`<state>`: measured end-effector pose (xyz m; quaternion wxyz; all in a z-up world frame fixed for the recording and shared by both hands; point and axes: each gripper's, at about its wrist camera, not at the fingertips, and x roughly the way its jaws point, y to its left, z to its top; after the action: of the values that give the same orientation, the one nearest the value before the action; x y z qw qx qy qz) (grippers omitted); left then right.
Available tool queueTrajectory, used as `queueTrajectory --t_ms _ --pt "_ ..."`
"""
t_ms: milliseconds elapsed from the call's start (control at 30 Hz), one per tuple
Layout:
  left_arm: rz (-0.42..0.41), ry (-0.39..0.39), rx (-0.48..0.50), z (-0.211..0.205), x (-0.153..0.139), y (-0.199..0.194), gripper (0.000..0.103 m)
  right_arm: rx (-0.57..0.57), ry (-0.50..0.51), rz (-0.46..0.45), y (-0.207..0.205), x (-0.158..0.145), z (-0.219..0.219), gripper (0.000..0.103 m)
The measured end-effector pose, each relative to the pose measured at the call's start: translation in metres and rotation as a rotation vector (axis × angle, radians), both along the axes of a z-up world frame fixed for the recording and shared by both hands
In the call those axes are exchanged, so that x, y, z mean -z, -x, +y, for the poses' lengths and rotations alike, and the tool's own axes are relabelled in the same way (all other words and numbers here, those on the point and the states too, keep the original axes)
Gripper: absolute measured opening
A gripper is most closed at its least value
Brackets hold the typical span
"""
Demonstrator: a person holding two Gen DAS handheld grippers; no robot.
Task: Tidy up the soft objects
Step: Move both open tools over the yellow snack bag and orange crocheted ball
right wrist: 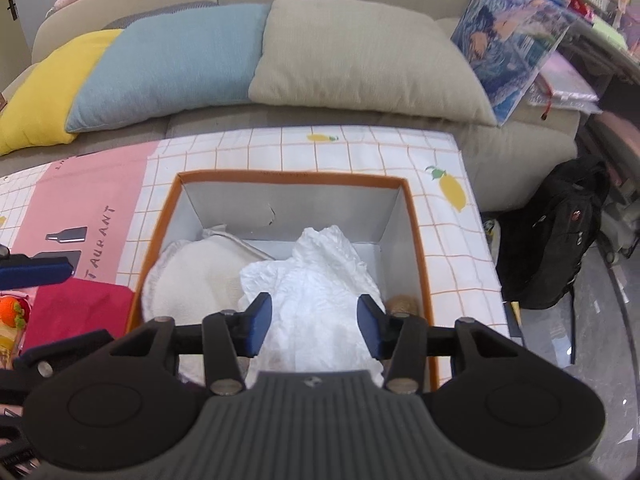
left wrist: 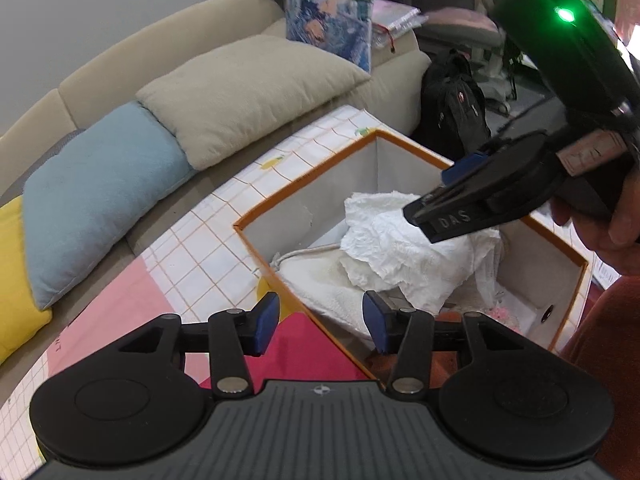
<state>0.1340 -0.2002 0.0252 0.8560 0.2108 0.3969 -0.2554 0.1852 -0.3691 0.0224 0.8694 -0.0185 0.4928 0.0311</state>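
Observation:
An orange-rimmed storage box (left wrist: 304, 176) (right wrist: 292, 176) stands on the gridded tablecloth. Inside it lie a crumpled white cloth (left wrist: 400, 248) (right wrist: 316, 276) and, to its left, a cream fluffy item (left wrist: 320, 280) (right wrist: 192, 272). My left gripper (left wrist: 320, 322) is open and empty above the box's near corner and a red cloth (left wrist: 308, 340) (right wrist: 76, 308). My right gripper (right wrist: 315, 324) (left wrist: 428, 196) hangs open over the white cloth, apart from it. One of the left gripper's pads (right wrist: 36, 273) shows at the left edge of the right wrist view.
Behind the table a beige sofa holds yellow (right wrist: 44, 92), blue (right wrist: 168, 64) and beige (right wrist: 360, 64) cushions and a patterned picture board (right wrist: 512, 48). A black backpack (right wrist: 556, 236) leans on the floor at the right. An orange knitted toy (right wrist: 12, 310) lies beside the red cloth.

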Motion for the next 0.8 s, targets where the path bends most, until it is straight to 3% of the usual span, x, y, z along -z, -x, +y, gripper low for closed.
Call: queueTrajectory --t_ms 267,400,800 --pt "-0.051 0.076 -0.07 0.038 -0.02 0.03 0.056 -0.008 -0.033 -0.109 0.046 -0.03 0.025 0.049" --pt "-0.074 0.113 -0.131 0.063 -0.027 0.043 0.056 -0.021 -0.019 -0.157 0.071 -0.034 0.047 0.055" --pt "-0.054 0.147 -0.328 0.146 -0.016 0.078 0.056 -0.023 -0.033 -0.163 0.125 -0.026 0.116 0.055"
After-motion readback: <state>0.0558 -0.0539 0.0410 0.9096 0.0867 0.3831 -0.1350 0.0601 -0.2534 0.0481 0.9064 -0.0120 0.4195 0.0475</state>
